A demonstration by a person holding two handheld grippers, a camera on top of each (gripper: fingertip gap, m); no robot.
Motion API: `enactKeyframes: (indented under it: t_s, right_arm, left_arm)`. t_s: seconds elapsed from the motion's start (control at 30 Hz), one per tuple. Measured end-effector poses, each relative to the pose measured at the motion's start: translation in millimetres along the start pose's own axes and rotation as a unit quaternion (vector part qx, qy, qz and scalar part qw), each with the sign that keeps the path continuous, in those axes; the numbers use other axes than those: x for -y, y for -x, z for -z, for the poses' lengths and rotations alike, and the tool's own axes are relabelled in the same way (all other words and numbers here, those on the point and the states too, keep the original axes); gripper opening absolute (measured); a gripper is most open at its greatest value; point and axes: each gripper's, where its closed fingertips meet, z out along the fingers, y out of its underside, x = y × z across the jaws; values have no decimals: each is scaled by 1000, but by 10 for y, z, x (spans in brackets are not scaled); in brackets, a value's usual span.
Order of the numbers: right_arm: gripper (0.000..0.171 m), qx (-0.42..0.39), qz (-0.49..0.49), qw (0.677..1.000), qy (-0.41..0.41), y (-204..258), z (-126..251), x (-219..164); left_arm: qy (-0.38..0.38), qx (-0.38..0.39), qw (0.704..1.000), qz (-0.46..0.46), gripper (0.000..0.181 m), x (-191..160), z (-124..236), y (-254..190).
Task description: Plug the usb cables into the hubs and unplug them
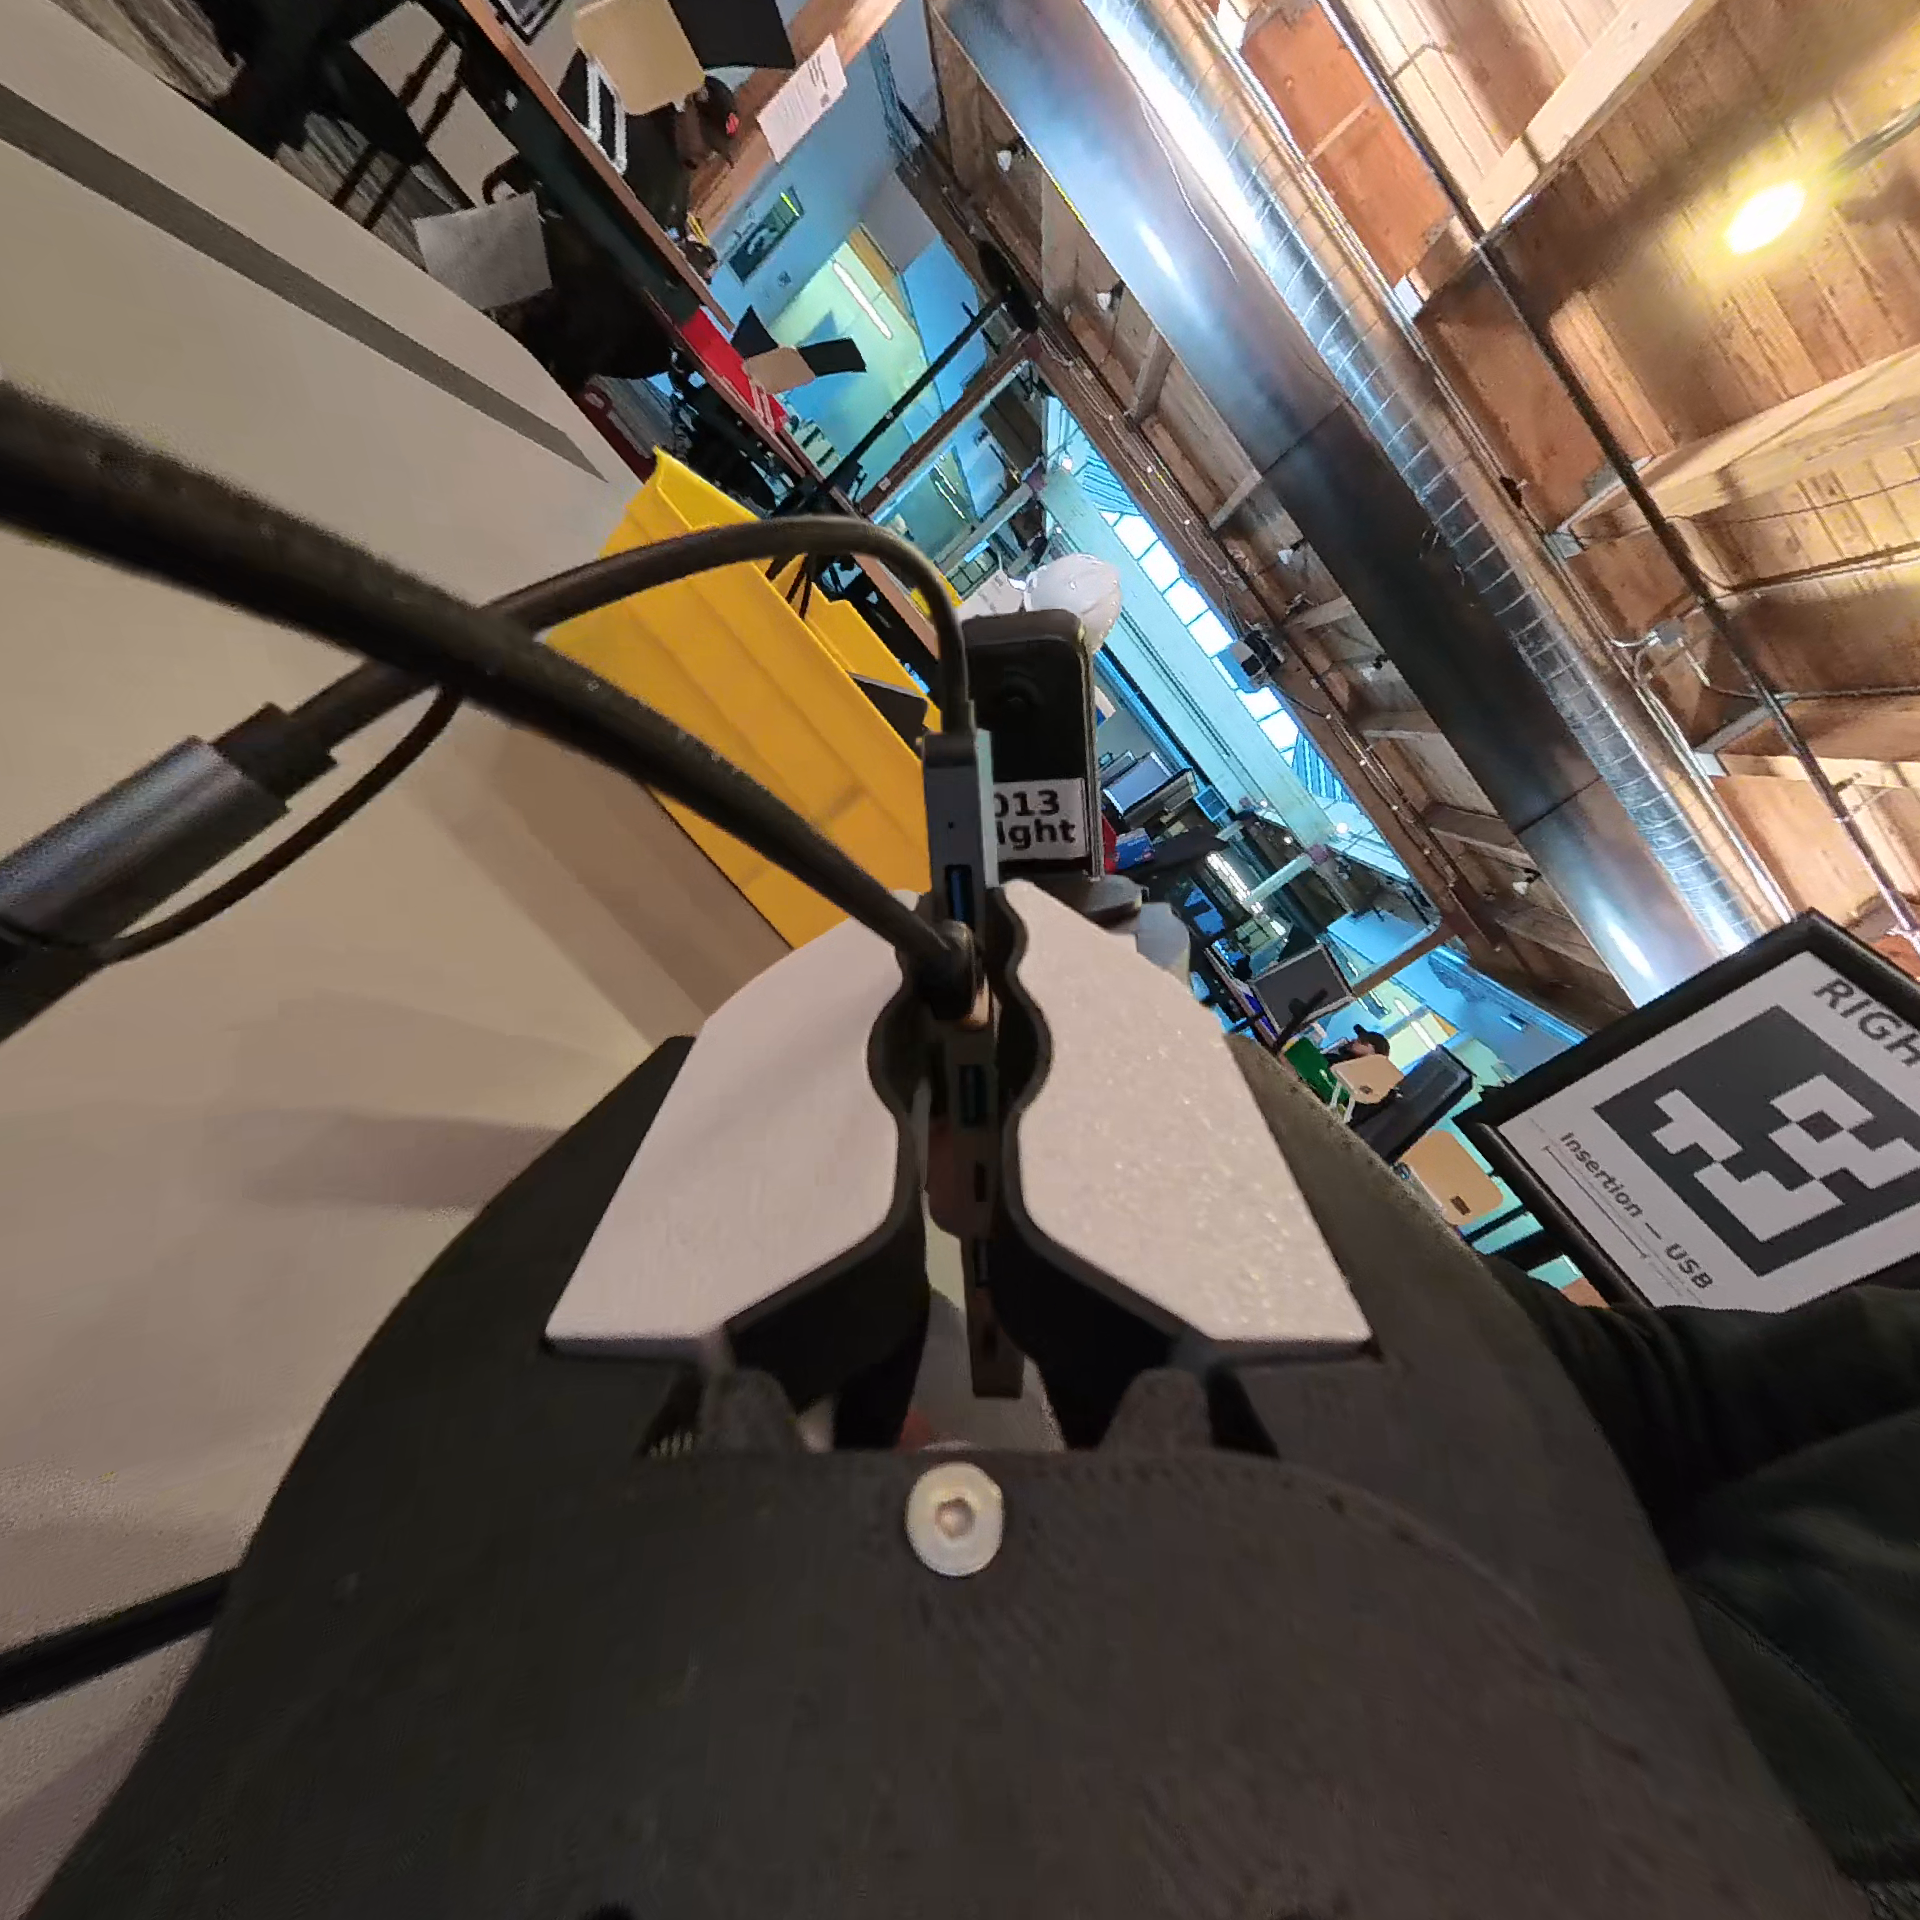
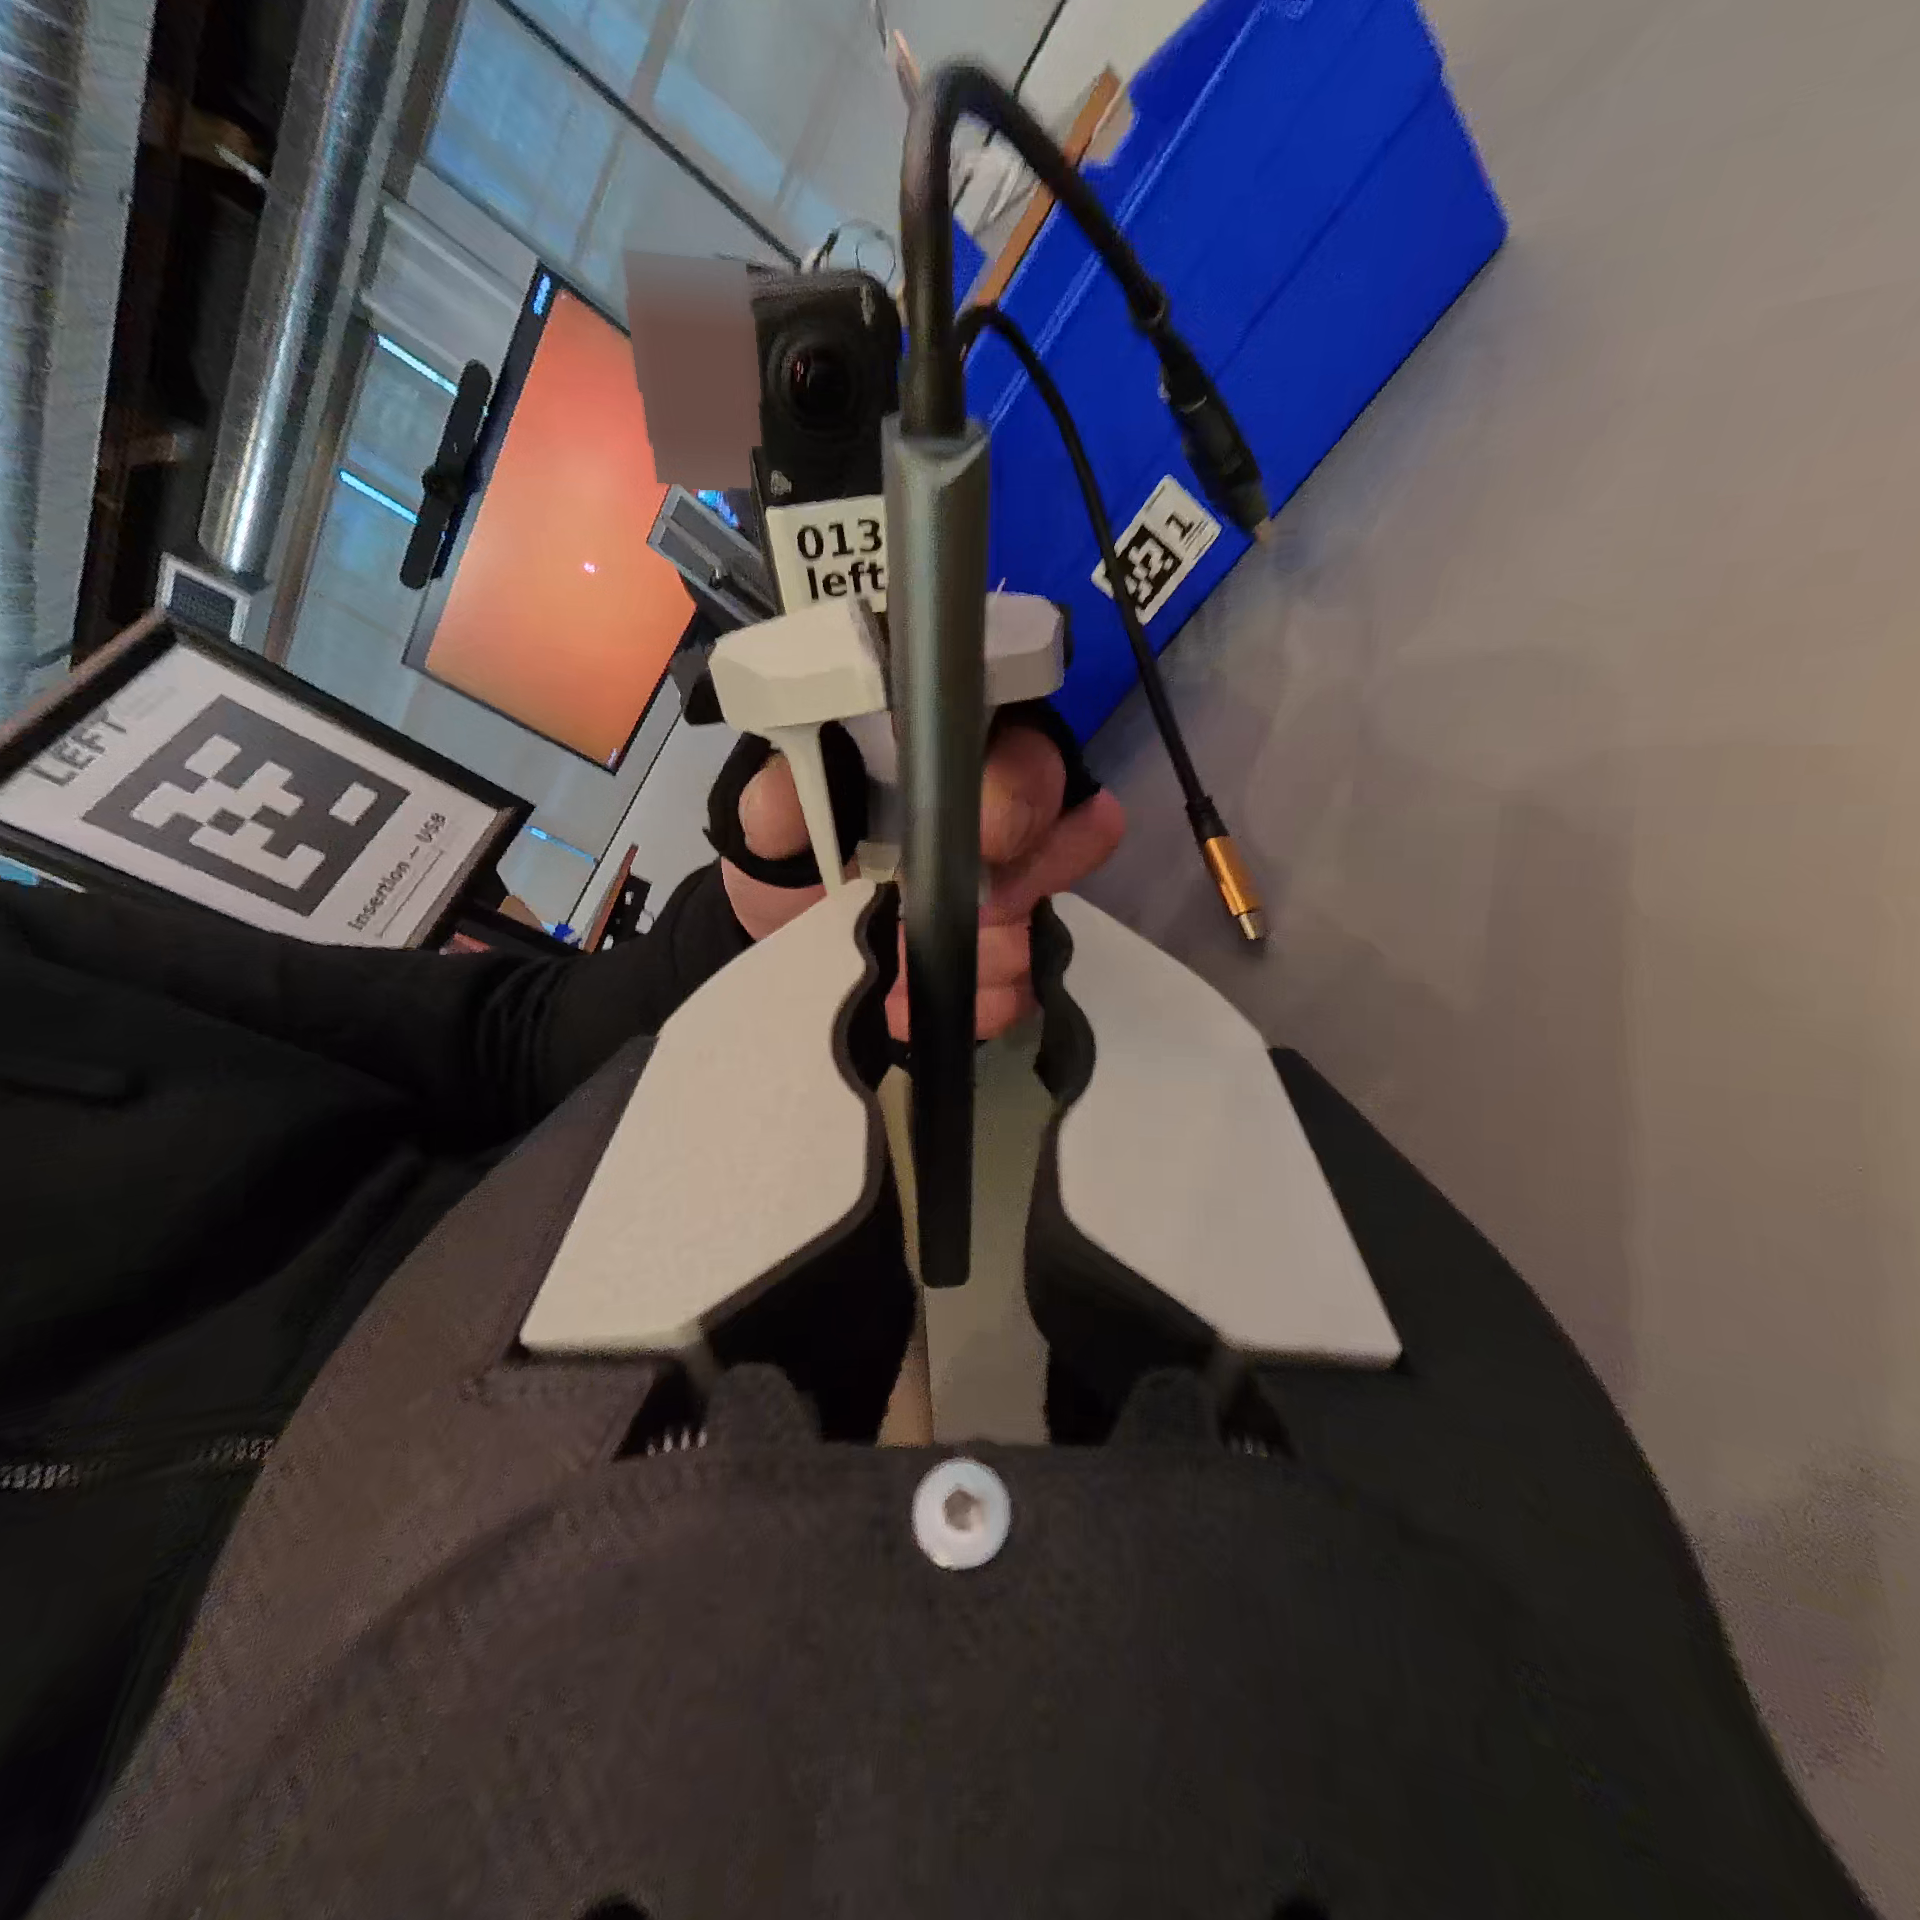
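Note:
A slim grey USB hub (image 1: 954, 831) stands upright, port side facing the left wrist view. My left gripper (image 1: 961, 935) is shut on its flat faces. A black cable (image 1: 623, 707) ends in a plug (image 1: 956, 971) seated in the hub between my fingertips. In the right wrist view the hub's back edge (image 2: 940, 727) runs between the fingers of my right gripper (image 2: 961, 914), whose jaws stand apart from it on both sides. The left gripper (image 2: 904, 665) faces it, clamped on the hub. A gold-tipped plug (image 2: 1226, 878) and a black plug (image 2: 1221, 468) dangle free.
A yellow bin (image 1: 769, 727) stands on the white table (image 1: 208, 1039). A blue bin (image 2: 1247, 312) stands on the grey surface (image 2: 1558, 935). Framed marker boards (image 1: 1714, 1122) (image 2: 249, 790) and an orange screen (image 2: 561, 540) stand behind. A hand (image 2: 1039, 831) grips the left gripper's handle. One gripper's finger ends stand about 5 cm off the other's.

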Motion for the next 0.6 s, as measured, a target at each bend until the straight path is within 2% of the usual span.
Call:
enactKeyframes:
  t_s: [0.07, 0.2, 0.37, 0.47, 0.6]
  right_arm:
    - [28, 4, -2, 1000, -12, 4, 50, 54]
    - [11, 15, 6, 999, -42, 16, 120, 154]
    - [10, 17, 10, 999, -48, 21, 112, 180]
    - [10, 31, -10, 997, -67, 16, 169, 217]
    - [10, 28, -20, 996, -77, -14, 188, 235]
  left_arm:
    - [5, 7, 1000, -6, 9, 6, 13, 16]
    - [13, 0, 1000, -2, 9, 6, 35, 20]
    - [6, -11, 1000, 21, 9, 26, 46, 27]
    - [9, 1, 1000, 23, 30, 12, 61, 56]
    - [10, 18, 999, 47, 48, -15, 99, 110]
